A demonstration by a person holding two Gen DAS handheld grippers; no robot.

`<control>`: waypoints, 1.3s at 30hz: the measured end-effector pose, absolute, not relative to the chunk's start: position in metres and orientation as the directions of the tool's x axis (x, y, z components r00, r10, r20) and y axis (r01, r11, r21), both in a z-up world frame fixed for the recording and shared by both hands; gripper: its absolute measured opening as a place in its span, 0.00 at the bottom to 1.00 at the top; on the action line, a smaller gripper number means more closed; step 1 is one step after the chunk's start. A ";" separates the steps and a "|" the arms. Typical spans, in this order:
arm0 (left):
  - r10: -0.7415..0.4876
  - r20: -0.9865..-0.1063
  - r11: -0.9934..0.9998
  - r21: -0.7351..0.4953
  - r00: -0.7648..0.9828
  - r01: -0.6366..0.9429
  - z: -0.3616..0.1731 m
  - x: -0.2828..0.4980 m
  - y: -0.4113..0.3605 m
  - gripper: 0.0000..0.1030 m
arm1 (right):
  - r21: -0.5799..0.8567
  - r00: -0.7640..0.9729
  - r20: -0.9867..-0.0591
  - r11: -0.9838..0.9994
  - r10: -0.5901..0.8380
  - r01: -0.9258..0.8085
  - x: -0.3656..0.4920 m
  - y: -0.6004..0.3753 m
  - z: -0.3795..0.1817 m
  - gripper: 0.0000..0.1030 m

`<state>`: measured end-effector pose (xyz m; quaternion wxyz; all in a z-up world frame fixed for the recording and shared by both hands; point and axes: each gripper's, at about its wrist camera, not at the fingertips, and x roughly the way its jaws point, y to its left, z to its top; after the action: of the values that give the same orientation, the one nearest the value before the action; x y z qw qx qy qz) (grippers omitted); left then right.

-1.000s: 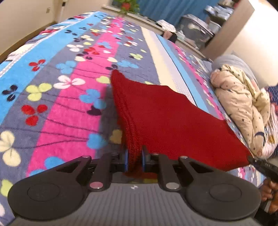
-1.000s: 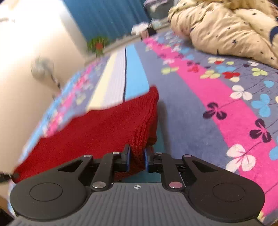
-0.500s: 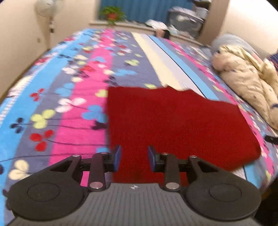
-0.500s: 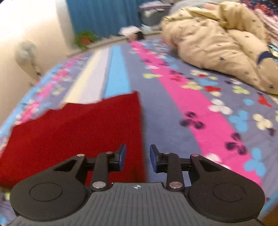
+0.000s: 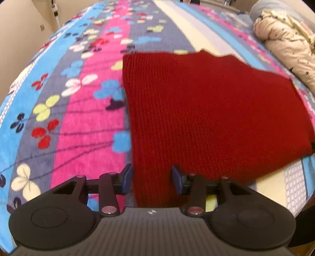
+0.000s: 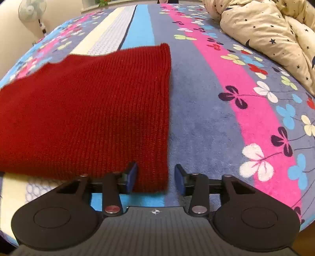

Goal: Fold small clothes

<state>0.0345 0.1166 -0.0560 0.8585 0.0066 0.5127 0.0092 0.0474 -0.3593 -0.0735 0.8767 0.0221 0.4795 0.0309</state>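
Observation:
A red knitted garment (image 5: 206,110) lies flat on the flowered bedspread (image 5: 82,110). It also shows in the right wrist view (image 6: 88,110). My left gripper (image 5: 151,180) is open, its jaws standing either side of the garment's near left corner without closing on it. My right gripper (image 6: 155,178) is open over the garment's near right corner, the cloth's right edge running between the fingers. Neither gripper holds anything.
A cream star-print quilt (image 6: 271,33) is bunched at the right side of the bed; it also shows in the left wrist view (image 5: 291,41). A standing fan (image 6: 32,11) is by the wall at far left. The bed's near edge lies under the grippers.
Both grippers were shut on the garment's corners a second ago, holding it raised. They have opened wider, and the garment now lies flat on the bed.

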 end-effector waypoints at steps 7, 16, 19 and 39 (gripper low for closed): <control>0.026 -0.860 0.999 0.008 0.510 -0.036 -0.049 0.028 0.122 0.51 | 0.031 0.607 -0.794 1.000 0.029 -0.007 0.039 -0.360 -0.055 0.45; 0.036 -0.810 0.995 -0.024 0.586 -0.093 -0.031 0.002 0.113 0.52 | 0.059 0.672 -0.740 0.995 -0.013 0.084 0.037 -0.383 -0.040 0.46; 0.012 -0.791 0.991 -0.071 0.612 -0.112 -0.025 -0.015 0.107 0.53 | 0.054 0.684 -0.728 0.993 -0.032 0.104 0.035 -0.385 -0.036 0.46; -0.167 -0.849 0.882 -0.356 0.501 -0.309 -0.069 -0.035 0.105 0.76 | 0.098 0.691 -0.722 0.986 -0.024 0.137 0.031 -0.397 -0.023 0.46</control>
<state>-0.0353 0.1053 -0.0688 0.8327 -0.2392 0.4976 0.0426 0.0309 -0.3966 -0.0228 0.9168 0.0724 0.3903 -0.0440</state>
